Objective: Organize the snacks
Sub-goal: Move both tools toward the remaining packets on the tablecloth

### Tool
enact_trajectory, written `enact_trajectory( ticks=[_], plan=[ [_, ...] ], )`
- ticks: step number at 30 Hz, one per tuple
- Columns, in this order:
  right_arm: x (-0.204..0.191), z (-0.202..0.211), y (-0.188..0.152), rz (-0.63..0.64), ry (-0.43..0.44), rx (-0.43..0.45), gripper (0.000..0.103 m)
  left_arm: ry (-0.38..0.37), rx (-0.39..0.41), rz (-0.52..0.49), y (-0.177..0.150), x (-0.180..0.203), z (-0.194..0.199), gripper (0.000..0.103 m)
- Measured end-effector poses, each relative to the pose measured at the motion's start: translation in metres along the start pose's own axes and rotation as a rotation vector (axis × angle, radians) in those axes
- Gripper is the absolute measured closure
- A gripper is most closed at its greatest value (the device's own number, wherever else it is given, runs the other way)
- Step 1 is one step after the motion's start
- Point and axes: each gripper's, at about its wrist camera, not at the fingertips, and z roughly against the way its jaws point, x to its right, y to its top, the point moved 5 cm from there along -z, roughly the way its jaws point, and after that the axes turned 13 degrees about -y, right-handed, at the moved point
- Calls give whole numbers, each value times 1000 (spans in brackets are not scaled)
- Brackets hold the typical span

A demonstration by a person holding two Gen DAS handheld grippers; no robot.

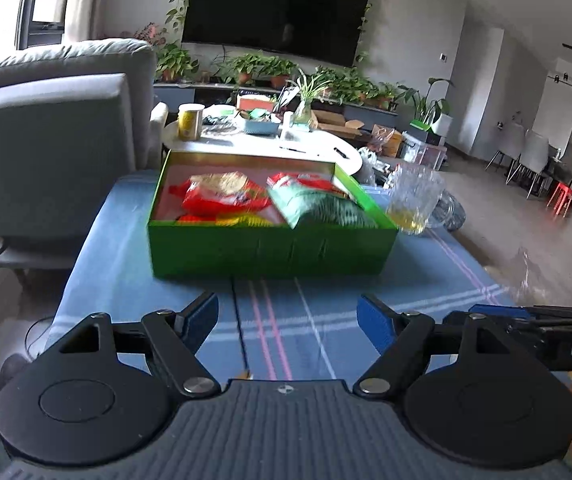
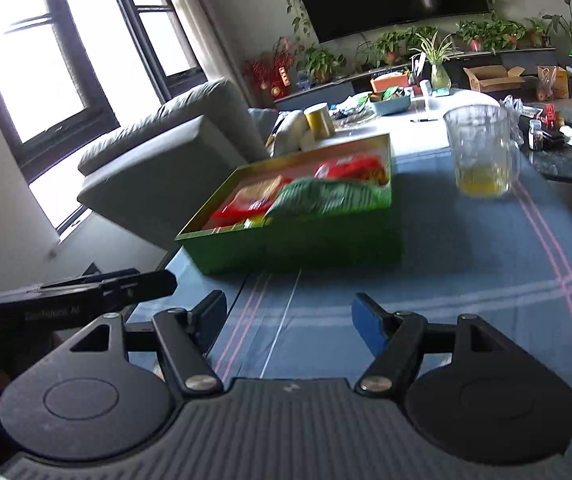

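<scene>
A green box (image 1: 269, 250) (image 2: 302, 246) stands on the blue striped tablecloth (image 1: 125, 264) (image 2: 466, 264). Inside lie a green snack bag (image 1: 322, 208) (image 2: 326, 196), red snack bags (image 1: 221, 194) (image 2: 350, 168) and a yellow packet (image 1: 241, 221). My left gripper (image 1: 288, 318) hovers over the cloth in front of the box, open, nothing between its blue pads. My right gripper (image 2: 288, 318) is also short of the box, open and empty. The right gripper's body shows at the left wrist view's right edge, the left gripper's body at the right wrist view's left edge.
A glass mug (image 1: 414, 200) (image 2: 482, 152) with a little yellow liquid stands right of the box. A grey sofa (image 1: 49, 152) (image 2: 165, 160) is to the left. Behind is a white table (image 1: 269, 146) with a yellow can (image 1: 190, 121) and clutter.
</scene>
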Motion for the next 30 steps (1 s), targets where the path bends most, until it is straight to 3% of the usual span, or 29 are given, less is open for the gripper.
enact_trajectory(
  ticks=[12, 20, 30],
  plan=[
    [-8, 25, -19, -25, 0, 7, 37, 85, -73, 65, -32, -8, 23, 28],
    [-7, 26, -25, -14, -5, 10, 37, 94, -129, 126, -46, -7, 5, 28],
    [1, 12, -33, -41, 6, -47, 37, 196, -204, 206, -58, -22, -22, 28]
  ],
)
